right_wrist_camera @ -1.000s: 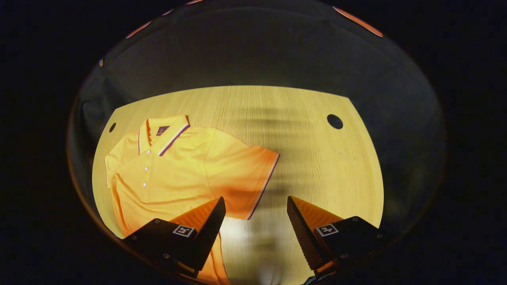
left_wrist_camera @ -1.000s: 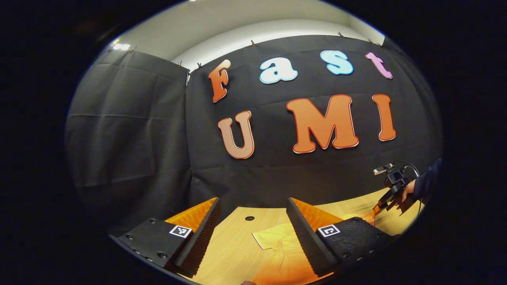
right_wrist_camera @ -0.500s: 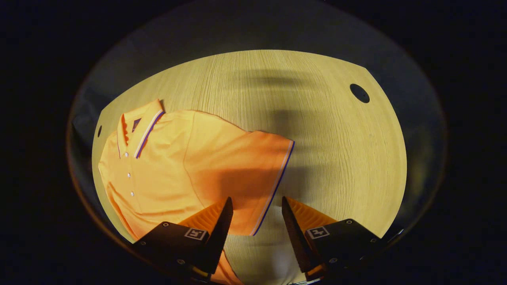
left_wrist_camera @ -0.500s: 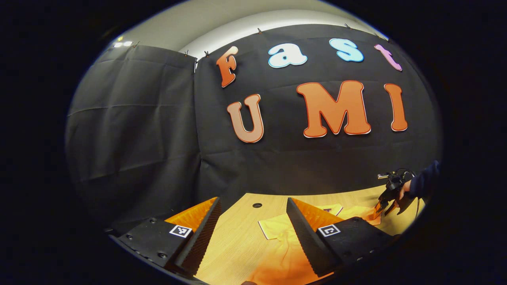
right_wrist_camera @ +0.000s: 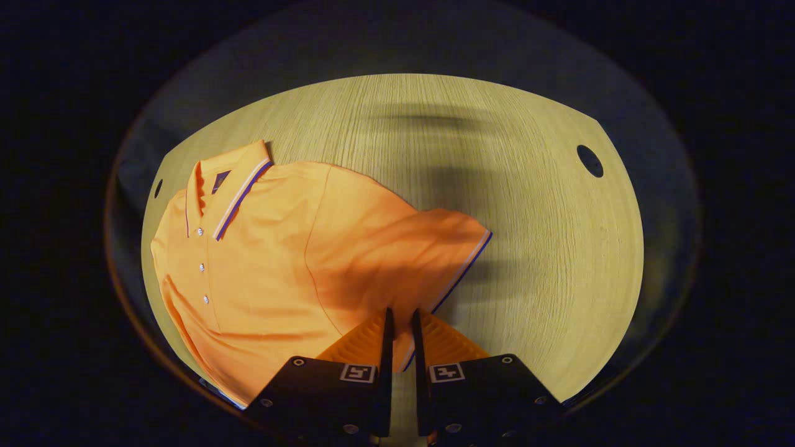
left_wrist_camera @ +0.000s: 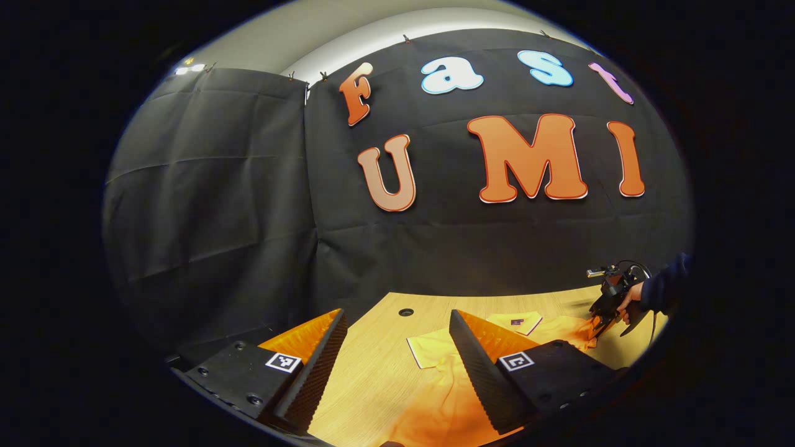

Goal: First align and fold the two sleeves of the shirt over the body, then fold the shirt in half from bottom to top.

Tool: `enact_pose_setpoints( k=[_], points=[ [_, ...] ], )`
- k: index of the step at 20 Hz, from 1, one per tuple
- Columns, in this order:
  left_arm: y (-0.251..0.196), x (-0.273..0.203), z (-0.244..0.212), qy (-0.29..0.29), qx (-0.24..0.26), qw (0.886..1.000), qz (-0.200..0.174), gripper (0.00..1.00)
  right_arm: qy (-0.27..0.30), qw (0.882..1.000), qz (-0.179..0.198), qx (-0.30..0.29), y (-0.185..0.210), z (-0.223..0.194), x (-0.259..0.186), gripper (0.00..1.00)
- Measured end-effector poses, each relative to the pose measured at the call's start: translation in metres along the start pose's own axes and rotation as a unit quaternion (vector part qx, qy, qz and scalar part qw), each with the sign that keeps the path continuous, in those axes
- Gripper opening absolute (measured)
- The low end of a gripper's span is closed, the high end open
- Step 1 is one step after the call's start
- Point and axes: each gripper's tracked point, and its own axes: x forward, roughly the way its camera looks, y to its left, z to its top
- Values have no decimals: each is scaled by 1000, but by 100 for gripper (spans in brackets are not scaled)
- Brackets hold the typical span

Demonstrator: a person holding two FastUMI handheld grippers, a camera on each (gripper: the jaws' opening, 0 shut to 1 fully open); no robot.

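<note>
An orange polo shirt (right_wrist_camera: 267,267) lies flat on the wooden table (right_wrist_camera: 534,236), its collar (right_wrist_camera: 233,186) at the far left. Its right sleeve (right_wrist_camera: 428,248), edged with a striped hem, is slightly raised and creased. My right gripper (right_wrist_camera: 399,313) is shut on that hem near the lower corner. In the left gripper view the shirt (left_wrist_camera: 447,397) spreads below my left gripper (left_wrist_camera: 397,313), which hangs open above the table with nothing between its fingers; the left sleeve (left_wrist_camera: 428,351) lies flat between them. Farther off there, the right gripper (left_wrist_camera: 601,320) pinches the other sleeve, held by a hand (left_wrist_camera: 626,299).
The table has round cable holes at the far right (right_wrist_camera: 589,161), at the far left (right_wrist_camera: 158,188) and near the back edge (left_wrist_camera: 405,312). Black cloth walls close the booth behind the table. Bare wood stretches to the right of the shirt.
My right gripper has come down onto the right sleeve's hem and shut on it; the sleeve now bunches up a little. The left gripper tilted slightly downward and stays open.
</note>
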Motion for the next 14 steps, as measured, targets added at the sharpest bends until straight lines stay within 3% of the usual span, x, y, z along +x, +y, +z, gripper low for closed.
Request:
enact_pose_setpoints(
  k=[4, 8, 10, 12, 14],
  points=[
    [-6, -4, 3, -3, 8, 1000, -11, 99, -35, 997, 37, 50, -1, 14, -4, 7],
    [-7, -4, 1, 1, 12, 1000, -14, 100, -71, 993, 77, 62, 20, 32, -19, 5],
    [-6, -5, 0, 1, 9, 1000, -14, 99, -57, 993, 88, 54, 30, 26, -18, 2],
    [-3, -5, -2, 2, 14, 1000, -11, 99, -45, 997, 42, 47, 8, 19, -8, 3],
    [-1, -6, -4, 3, 16, 1000, -9, 100, -29, 998, 20, 61, -9, 14, -8, 2]
  ],
)
